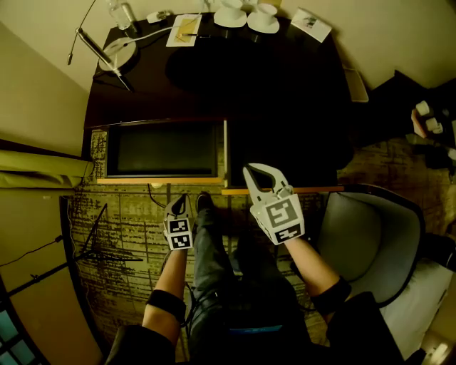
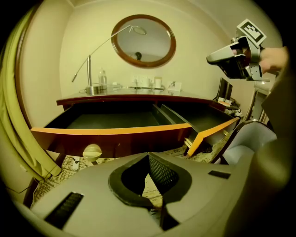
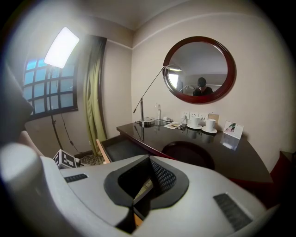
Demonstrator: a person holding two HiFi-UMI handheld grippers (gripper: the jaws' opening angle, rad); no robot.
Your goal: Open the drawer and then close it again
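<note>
Both claws are clenched on nothing, my left claw (image 1: pixel 179 208) and my right claw (image 1: pixel 261 177) side by side near the dark desk (image 1: pixel 285 93). Its left drawer (image 1: pixel 164 180) stands pulled out toward me, and the right drawer (image 1: pixel 299 190) is out too. A round knob (image 2: pixel 92 151) shows on the left drawer's front.

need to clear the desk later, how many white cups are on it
2. The left cup and the right cup sit side by side on saucers at the desk's far edge. No others show.

Desk (image 1: pixel 285 85): dark wood, glossy (mirrors the cups (image 1: pixel 246 16)). Drawer (image 1: pixel 160 181): pale bare-wood edge, matt dark lining. Lamp (image 1: pixel 117 51): polished metal.
</note>
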